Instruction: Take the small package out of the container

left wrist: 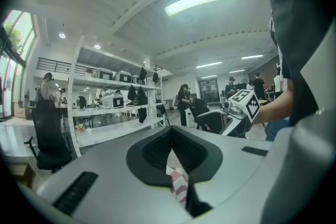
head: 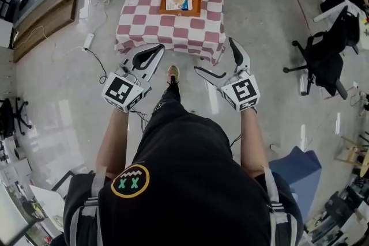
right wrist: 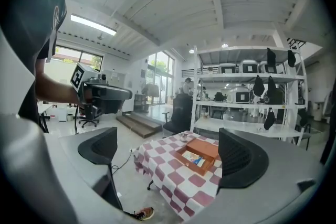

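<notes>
The head view looks steeply down from above the person's shoulders, over the floor (head: 271,124) to the checked tabletop (head: 199,23) farther ahead. The right gripper view rides low on the right gripper (head: 213,55), facing level and forward at that same tabletop, some way off. The left gripper view, on the left gripper (head: 157,49), tilts up toward the ceiling (left wrist: 131,2) and shelving (left wrist: 105,107), sharing only a sliver of that tabletop and the right gripper at its right edge.

— Are you seeing any words to read here?
— Only two green X marks are showing, on your shirt's round emblem (head: 130,181). The small package (head: 177,4) on the far table is showing print too small to read.
</notes>
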The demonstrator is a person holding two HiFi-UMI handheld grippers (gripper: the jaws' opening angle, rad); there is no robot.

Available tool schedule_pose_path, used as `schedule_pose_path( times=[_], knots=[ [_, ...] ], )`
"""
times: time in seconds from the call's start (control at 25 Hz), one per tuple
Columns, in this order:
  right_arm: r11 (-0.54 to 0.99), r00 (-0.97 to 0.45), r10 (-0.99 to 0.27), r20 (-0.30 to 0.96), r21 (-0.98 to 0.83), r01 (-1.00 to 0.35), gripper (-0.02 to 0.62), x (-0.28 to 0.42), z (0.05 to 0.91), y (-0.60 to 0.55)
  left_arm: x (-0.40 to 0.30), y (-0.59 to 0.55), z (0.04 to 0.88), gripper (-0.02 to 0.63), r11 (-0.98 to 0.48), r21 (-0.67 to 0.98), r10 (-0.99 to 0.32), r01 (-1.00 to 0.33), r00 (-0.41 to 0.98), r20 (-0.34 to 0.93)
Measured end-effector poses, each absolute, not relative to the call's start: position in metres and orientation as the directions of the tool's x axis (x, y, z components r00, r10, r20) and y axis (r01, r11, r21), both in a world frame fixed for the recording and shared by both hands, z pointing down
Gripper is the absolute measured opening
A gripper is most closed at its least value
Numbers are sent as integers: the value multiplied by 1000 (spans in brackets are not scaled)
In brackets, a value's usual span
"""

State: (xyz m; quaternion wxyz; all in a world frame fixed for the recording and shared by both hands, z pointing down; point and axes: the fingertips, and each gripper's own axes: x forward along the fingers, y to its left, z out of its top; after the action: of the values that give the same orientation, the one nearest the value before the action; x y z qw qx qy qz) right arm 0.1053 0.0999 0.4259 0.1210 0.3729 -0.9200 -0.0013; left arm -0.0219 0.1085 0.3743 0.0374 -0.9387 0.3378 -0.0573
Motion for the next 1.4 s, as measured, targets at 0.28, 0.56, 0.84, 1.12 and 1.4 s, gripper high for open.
schedule_pose_path(
  times=[0.28, 0.56, 0.84, 1.12, 1.4],
  knots=[
    [706, -676, -691, 257, 35, -708, 595, 89, 441, 12, -40, 28, 378, 17, -774, -135, -629, -618, 776, 56],
    [685, -655, -688, 312, -19, -728, 595, 68, 462, -73, -62, -42, 385, 17, -792, -94, -608, -603, 792, 50],
    [632, -626, -683, 378, -124, -765, 595, 53, 497, -146, -72, -97, 377, 17, -817, -50, -577, -575, 816, 36],
    [555, -593, -642, 486, -240, -797, 595, 41, 557, -210, -83, -136, 386, 17, -843, -7, -538, -538, 843, 27],
    [436, -556, -590, 586, -349, -830, 595, 39, 616, -257, -94, -160, 394, 17, -849, 34, -526, -527, 850, 20]
  ],
)
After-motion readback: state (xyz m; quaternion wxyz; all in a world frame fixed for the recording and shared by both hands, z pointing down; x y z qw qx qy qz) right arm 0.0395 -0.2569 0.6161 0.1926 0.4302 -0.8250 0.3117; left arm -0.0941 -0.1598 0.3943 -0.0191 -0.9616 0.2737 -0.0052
